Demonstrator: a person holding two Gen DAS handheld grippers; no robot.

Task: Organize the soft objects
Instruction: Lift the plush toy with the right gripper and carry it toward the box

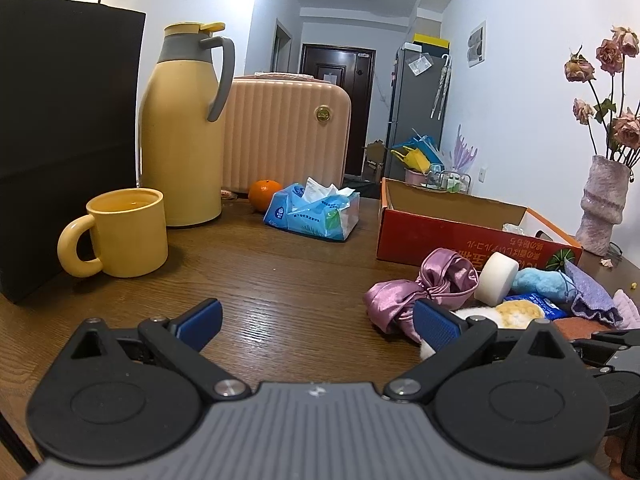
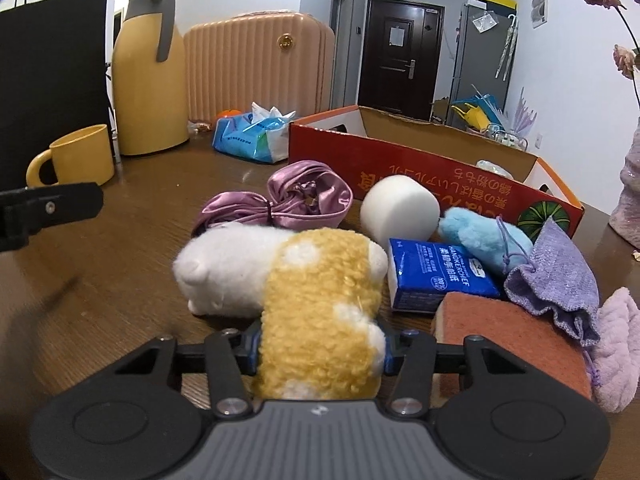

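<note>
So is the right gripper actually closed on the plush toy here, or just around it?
Closed on it: the right gripper has both pads pressed into the plush toy, whose yellow fleece bulges between them.

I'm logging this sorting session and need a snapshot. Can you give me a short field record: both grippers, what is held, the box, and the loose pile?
right gripper: shut on the plush toy
left gripper: open, nothing between its jaws
red box: open-topped, behind the pile
pile on table: satin pouch, white sponge, blue fluffy toy, tissue packet, purple pouch
table: wooden
</note>
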